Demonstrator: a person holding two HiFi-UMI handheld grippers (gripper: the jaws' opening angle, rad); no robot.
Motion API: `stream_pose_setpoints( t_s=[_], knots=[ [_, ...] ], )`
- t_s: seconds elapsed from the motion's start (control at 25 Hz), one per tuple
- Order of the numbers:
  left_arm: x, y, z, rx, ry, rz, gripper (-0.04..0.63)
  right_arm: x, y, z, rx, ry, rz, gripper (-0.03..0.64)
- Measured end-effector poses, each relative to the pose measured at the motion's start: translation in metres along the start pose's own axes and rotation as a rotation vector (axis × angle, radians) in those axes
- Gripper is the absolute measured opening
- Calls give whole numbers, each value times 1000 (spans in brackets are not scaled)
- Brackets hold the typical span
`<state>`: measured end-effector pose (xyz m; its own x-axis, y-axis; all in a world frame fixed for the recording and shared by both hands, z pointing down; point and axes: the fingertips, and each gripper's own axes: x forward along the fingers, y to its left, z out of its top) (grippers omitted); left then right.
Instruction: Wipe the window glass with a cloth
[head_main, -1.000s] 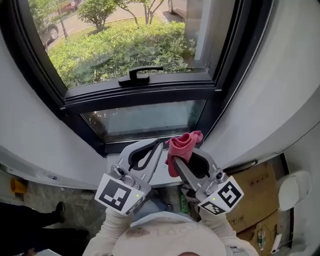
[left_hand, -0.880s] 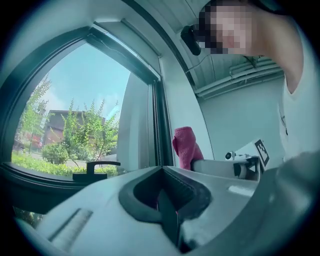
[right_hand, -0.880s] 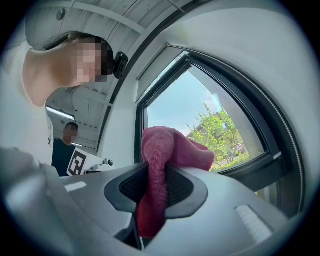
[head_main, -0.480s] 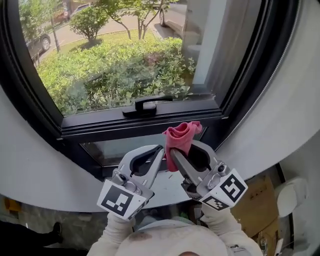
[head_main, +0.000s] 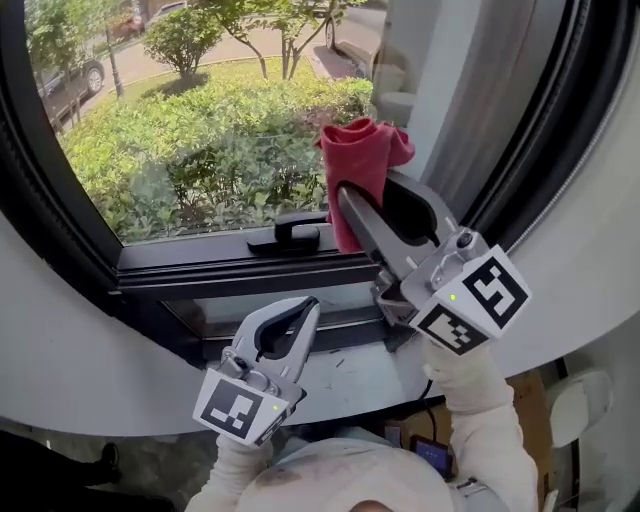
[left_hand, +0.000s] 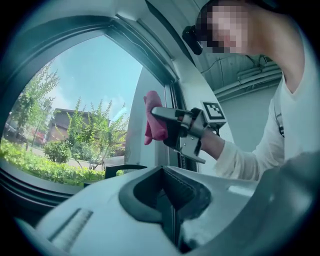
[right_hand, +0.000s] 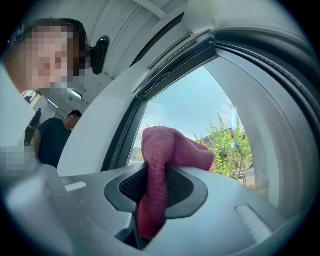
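Observation:
A bunched red cloth (head_main: 356, 160) is clamped in my right gripper (head_main: 345, 195), which is raised in front of the upper window glass (head_main: 200, 130) near its right frame. In the right gripper view the cloth (right_hand: 160, 170) hangs between the shut jaws, with the glass (right_hand: 200, 110) behind. My left gripper (head_main: 308, 310) is shut with nothing in it, held low over the sill below the lower pane (head_main: 270, 300). The left gripper view shows the right gripper (left_hand: 155, 111) and the cloth (left_hand: 154, 125) against the glass (left_hand: 85, 90).
A black window handle (head_main: 290, 232) sits on the horizontal frame bar (head_main: 230, 265) under the upper pane. The dark frame (head_main: 540, 130) curves up at the right, with white wall (head_main: 70, 350) around. Cardboard boxes (head_main: 525, 400) lie on the floor below right.
My right gripper has lifted the red cloth from sill height up to the upper pane. My left gripper has stayed low and shut.

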<state>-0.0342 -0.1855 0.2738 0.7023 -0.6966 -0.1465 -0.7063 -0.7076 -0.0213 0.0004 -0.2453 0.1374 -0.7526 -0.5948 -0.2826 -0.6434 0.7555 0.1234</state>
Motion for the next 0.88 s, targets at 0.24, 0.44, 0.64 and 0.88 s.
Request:
stream_pose_setpoints(
  t_s=[0.24, 0.44, 0.64, 0.88],
  knots=[
    [6, 11, 4, 14, -8, 47, 0, 57, -46, 48, -19, -26, -12, 106],
    [12, 24, 10, 20, -24, 62, 0, 97, -59, 83, -66, -43, -16, 104],
    [19, 30, 8, 15, -26, 55, 0, 109, -67, 78, -115, -7, -50, 97],
    [29, 28, 5, 13, -20, 30, 0, 99, -71, 60, -137, 20, -58, 101]
  ],
)
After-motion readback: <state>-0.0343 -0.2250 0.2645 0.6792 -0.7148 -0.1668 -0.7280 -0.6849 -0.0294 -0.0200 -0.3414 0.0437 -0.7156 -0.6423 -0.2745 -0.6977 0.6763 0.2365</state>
